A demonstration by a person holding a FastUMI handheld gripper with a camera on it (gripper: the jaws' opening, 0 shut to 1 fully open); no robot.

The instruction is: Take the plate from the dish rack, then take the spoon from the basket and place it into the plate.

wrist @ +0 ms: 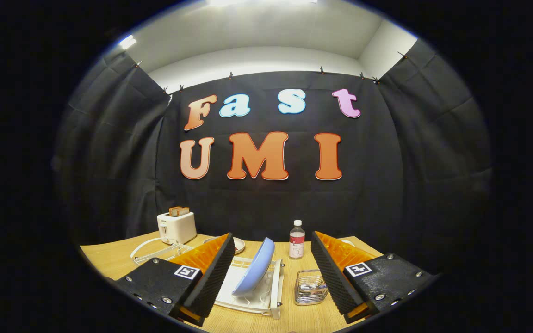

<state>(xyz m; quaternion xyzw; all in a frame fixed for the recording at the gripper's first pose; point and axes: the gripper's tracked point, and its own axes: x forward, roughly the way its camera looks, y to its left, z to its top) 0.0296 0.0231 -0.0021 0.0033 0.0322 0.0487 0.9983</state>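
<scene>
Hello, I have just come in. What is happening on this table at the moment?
A person holds a gripper with its fingers wide open, gripping nothing. Between the fingers, a blue plate leans on its edge in a white dish rack on the wooden table. Beside the rack sits a small wire basket with what looks like a spoon inside. A bottle and a toaster stand beyond. The plate is not yet taken.

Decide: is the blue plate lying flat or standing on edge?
On edge: the plate leans upright in the dish rack, between the open gripper's fingers.
</scene>
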